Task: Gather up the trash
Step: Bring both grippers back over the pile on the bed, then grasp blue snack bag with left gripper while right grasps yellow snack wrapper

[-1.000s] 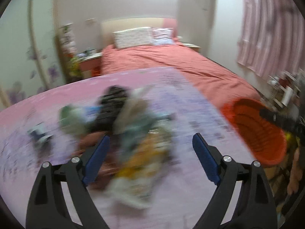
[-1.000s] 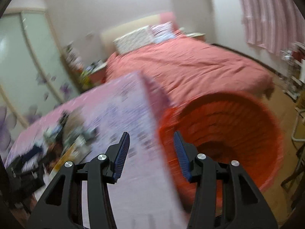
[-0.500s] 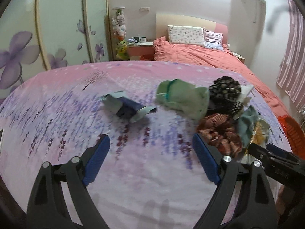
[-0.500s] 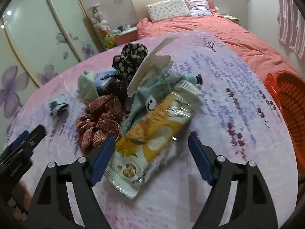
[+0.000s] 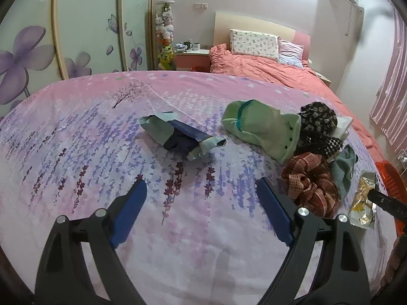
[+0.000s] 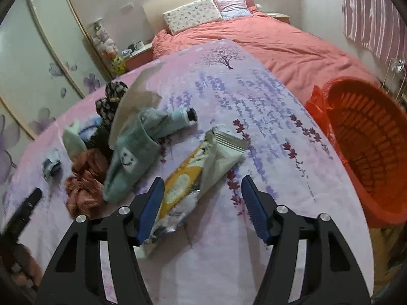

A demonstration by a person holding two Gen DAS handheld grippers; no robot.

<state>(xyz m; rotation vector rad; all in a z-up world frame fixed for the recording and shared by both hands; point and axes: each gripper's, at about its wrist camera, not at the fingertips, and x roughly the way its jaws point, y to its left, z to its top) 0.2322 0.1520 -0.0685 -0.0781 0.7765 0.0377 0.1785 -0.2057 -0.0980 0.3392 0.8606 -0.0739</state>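
Yellow-and-white snack wrapper [image 6: 195, 178] lay on the lavender-print sheet [image 6: 267, 127] beside a heap of clothes [image 6: 132, 152], its near end between the right gripper [image 6: 201, 203] jaws, which were closing without yet pinching it. An orange basket [image 6: 368, 152] stood alongside. Left gripper [image 5: 201, 211] hung spread wide, empty, before a blue-grey wrapper [image 5: 180, 137].

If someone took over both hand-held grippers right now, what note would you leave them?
Left hand-held gripper: open, empty, above bare bedspread.
Right hand-held gripper: jaws closing around the yellow snack wrapper, not yet gripping it.
Blue-green wrapper lies alone, ahead of the left one.
Orange basket stands off the bed's right edge; its visible inside looks empty.
Left: grab both wrappers, drop them in the basket; leave the clothes pile.
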